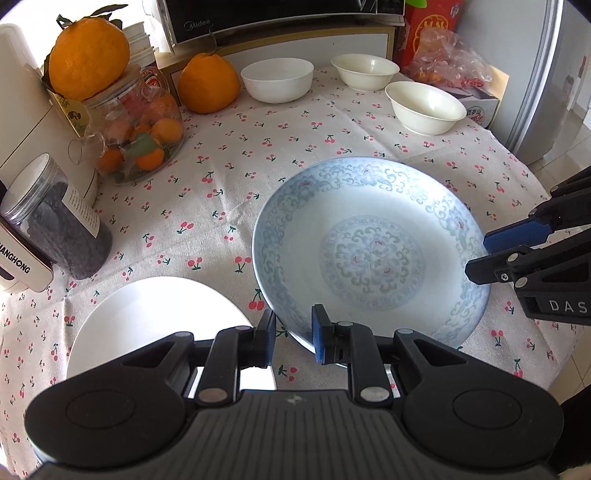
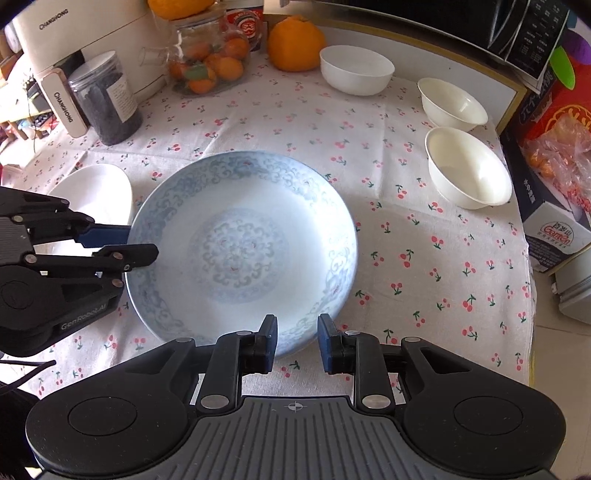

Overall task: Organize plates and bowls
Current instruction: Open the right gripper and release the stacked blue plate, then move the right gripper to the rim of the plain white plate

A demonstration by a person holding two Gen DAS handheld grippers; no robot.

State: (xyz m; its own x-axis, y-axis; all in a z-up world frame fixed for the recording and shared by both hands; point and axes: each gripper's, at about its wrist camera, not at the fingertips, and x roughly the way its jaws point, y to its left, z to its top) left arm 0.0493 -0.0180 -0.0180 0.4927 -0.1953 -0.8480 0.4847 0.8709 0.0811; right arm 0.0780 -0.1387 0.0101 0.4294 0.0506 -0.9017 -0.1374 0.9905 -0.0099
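Observation:
A blue-patterned plate (image 1: 373,251) (image 2: 240,251) sits mid-table. My left gripper (image 1: 293,334) (image 2: 127,242) is open, its jaws straddling the plate's left rim without closing on it. My right gripper (image 2: 297,338) (image 1: 480,253) is open, its jaws astride the plate's right rim. A plain white plate (image 1: 155,328) (image 2: 99,195) lies left of the patterned one. Three white bowls stand at the back: one (image 1: 277,79) (image 2: 356,70) by the orange, two (image 1: 365,72) (image 1: 424,107) at the right, also in the right wrist view (image 2: 452,103) (image 2: 467,168).
A dark-filled jar (image 1: 61,221), a glass jar of small oranges (image 1: 140,129), two large oranges (image 1: 208,83) (image 1: 88,55) and a white appliance (image 2: 81,40) crowd the left. A microwave (image 1: 280,18), red box (image 2: 554,110) and carton (image 2: 554,229) are at the back and right. The table edge (image 1: 535,177) curves at right.

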